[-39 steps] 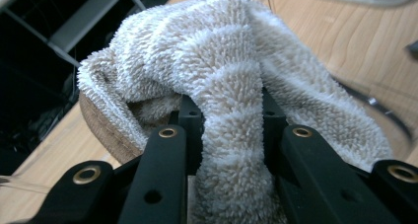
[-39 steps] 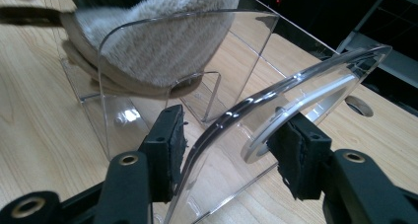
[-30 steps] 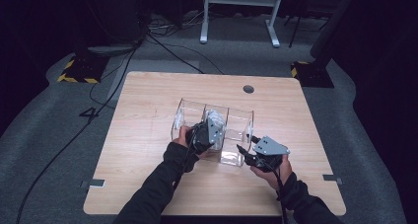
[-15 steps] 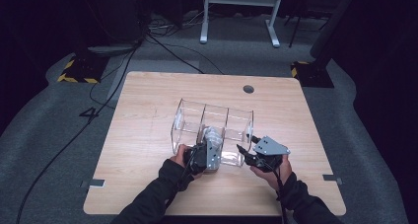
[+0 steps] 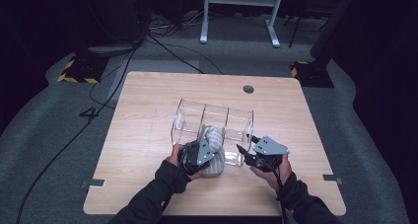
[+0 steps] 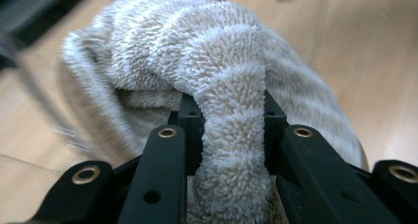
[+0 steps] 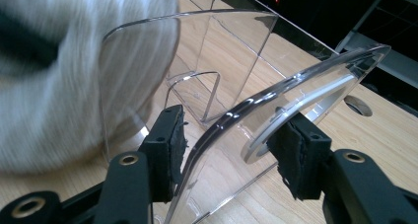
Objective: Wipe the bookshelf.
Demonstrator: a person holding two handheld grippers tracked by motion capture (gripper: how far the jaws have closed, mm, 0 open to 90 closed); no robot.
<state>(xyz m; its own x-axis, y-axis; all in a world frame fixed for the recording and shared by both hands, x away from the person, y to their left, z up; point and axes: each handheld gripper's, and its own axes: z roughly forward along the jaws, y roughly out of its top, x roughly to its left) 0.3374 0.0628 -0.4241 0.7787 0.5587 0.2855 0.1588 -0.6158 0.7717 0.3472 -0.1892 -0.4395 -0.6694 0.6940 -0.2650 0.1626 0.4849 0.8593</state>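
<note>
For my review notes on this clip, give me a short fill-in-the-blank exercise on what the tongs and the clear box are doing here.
1. The left tongs are shut on a fluffy ____.
2. The right tongs straddle a wall of the clear ____, pads not pressing it.
3. The box has ____ compartments in a row.
4. The box stands on a ____ table.

Missing words: towel; box; three; wooden

Fluffy terry-cloth towel (image 6: 217, 76), glossy clear plastic organizer (image 5: 197, 116), matt wood table (image 5: 148, 100)
</note>
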